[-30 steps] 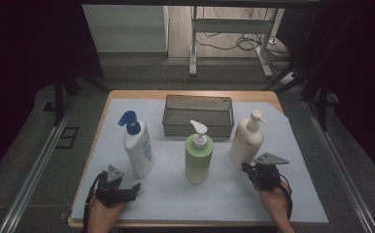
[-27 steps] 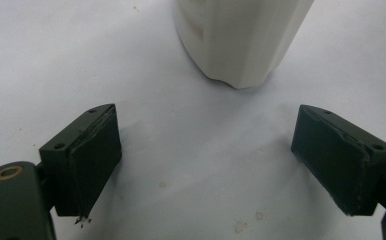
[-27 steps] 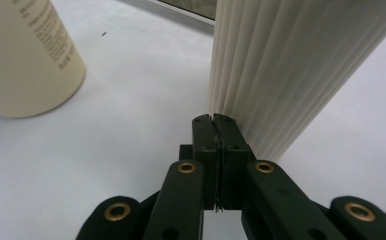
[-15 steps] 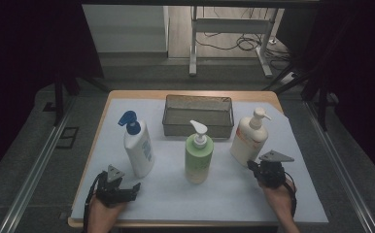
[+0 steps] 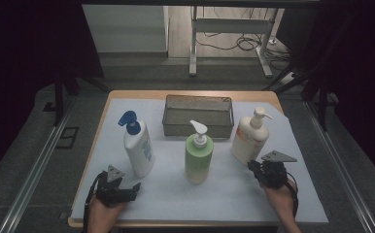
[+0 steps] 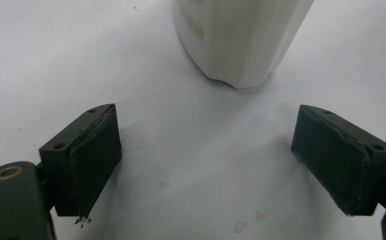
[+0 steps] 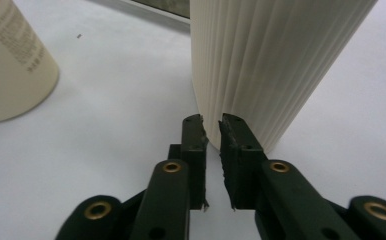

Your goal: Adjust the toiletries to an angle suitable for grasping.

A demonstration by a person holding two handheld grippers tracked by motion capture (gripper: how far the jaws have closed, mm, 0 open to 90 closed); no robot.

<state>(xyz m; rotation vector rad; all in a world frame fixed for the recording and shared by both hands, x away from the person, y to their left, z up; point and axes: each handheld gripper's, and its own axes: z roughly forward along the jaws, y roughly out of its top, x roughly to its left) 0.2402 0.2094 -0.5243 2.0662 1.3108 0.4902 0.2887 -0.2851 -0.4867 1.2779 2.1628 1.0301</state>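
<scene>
On the white-covered tabletop (image 5: 224, 194), the right gripper (image 7: 212, 131) is nosing up to the cream ribbed plastic pump bottle (image 7: 271, 60), its jaws just parting, nothing between them. From above, that bottle (image 5: 247, 138) is standing upright, spout pointing right, while the left gripper (image 6: 206, 160) is waiting with jaws wide apart.

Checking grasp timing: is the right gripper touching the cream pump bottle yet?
Cannot tell. In the right gripper view the right gripper has its narrowly parted, empty jaws right at the cream pump bottle, tips overlapping its base; neither a gap nor contact shows plainly.
</scene>
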